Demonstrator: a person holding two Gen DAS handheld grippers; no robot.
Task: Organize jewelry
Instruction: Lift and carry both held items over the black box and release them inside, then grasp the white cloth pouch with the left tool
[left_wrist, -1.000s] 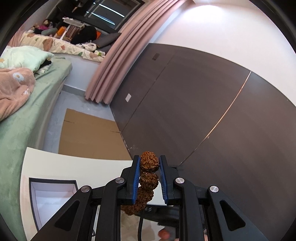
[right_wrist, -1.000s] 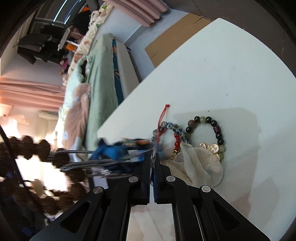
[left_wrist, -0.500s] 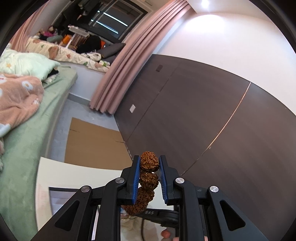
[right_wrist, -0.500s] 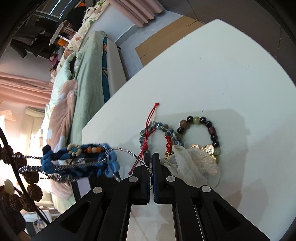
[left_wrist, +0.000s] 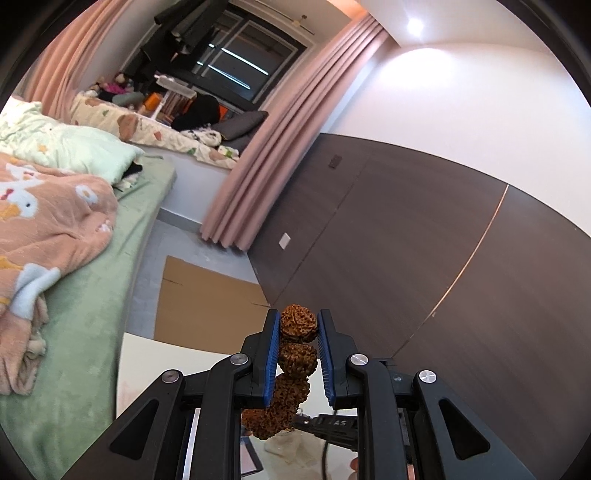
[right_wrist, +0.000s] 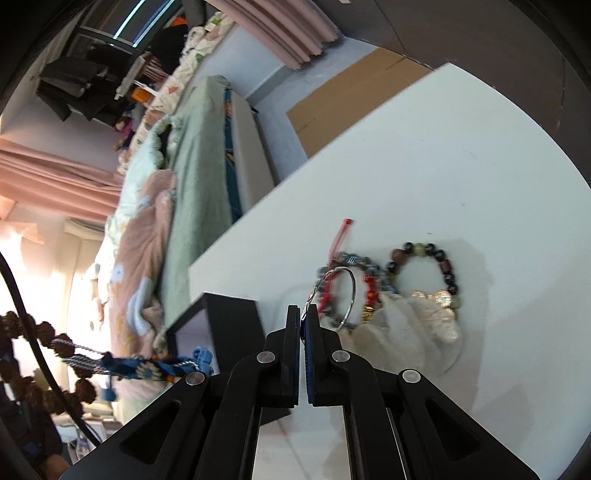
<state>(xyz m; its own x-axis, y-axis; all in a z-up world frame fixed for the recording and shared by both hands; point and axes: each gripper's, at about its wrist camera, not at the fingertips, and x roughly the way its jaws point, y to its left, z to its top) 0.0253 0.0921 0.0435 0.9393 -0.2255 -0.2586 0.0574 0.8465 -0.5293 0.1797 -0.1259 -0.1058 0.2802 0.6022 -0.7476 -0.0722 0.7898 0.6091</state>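
My left gripper (left_wrist: 298, 325) is shut on a strand of big brown knobbly beads (left_wrist: 295, 360) and holds it up high, facing the room. The same strand hangs at the left of the right wrist view (right_wrist: 44, 332), tangled with a blue braided bracelet (right_wrist: 147, 367) and silver chains. My right gripper (right_wrist: 303, 314) is shut on a thin silver bangle (right_wrist: 341, 295) above the white table (right_wrist: 443, 166). On the table lie a dark bead bracelet (right_wrist: 424, 266), a grey bead bracelet with red cord (right_wrist: 343, 258) and a translucent pouch (right_wrist: 406, 332).
A black open box (right_wrist: 221, 314) with white inside stands at the table's near left edge. A bed with green sheet (left_wrist: 92, 295) and pink blanket lies to the left. Flattened cardboard (left_wrist: 207, 302) lies on the floor by a dark wall panel (left_wrist: 406, 240).
My left gripper has tilted up, so the table and box have dropped out of its view. The silver bangle in my right gripper has swung from the tangle at left to over the bracelets.
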